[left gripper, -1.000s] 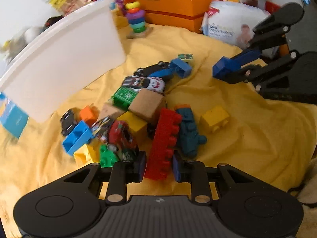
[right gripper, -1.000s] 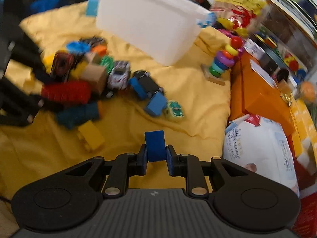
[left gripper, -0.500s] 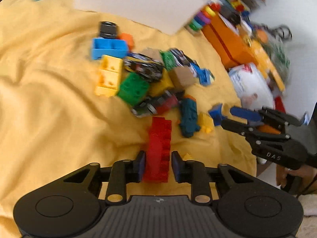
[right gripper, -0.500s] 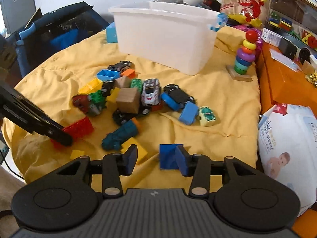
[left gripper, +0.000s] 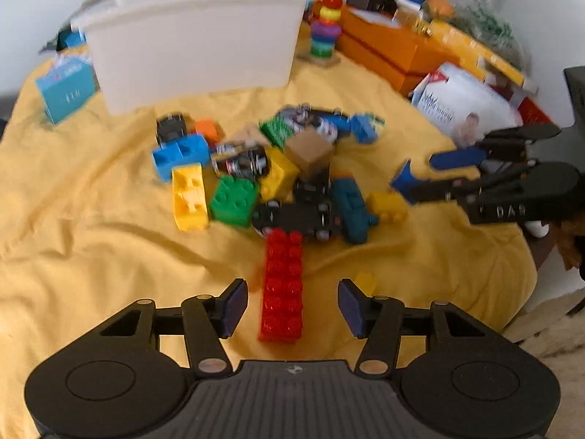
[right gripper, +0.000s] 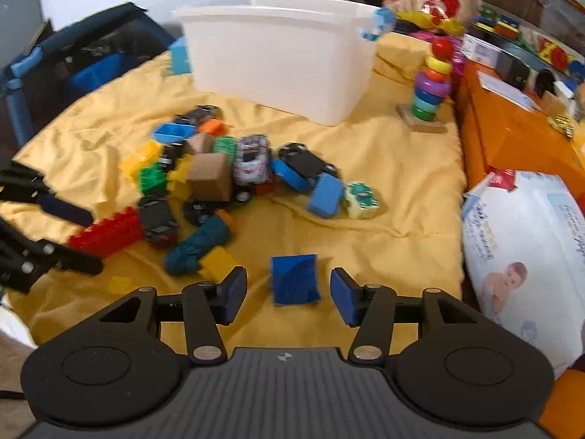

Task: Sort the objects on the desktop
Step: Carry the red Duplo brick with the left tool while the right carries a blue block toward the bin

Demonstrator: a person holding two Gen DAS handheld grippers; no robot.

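Note:
A long red brick (left gripper: 283,285) lies on the yellow cloth (left gripper: 91,219) between the fingers of my open left gripper (left gripper: 290,305), which does not touch it. A dark blue block (right gripper: 294,280) rests on the cloth between the spread fingers of my open right gripper (right gripper: 289,294). A mixed pile of bricks and toy cars (left gripper: 278,172) sits mid-cloth, with a white bin (left gripper: 193,47) behind it. From the right wrist view, the left gripper (right gripper: 91,241) stands at the far left around the red brick (right gripper: 106,228). The right gripper (left gripper: 420,175) shows at the right of the left wrist view.
A ring stacker (right gripper: 429,84) stands right of the bin (right gripper: 278,58). Orange boxes (right gripper: 512,135) and a pack of wipes (right gripper: 523,248) line the right side. A light blue box (left gripper: 67,87) sits left of the bin. A dark bag (right gripper: 73,69) lies beyond the cloth's left edge.
Both grippers have opened. The left one let go of the red brick, which now lies on the cloth. The right one released the blue block onto the cloth.

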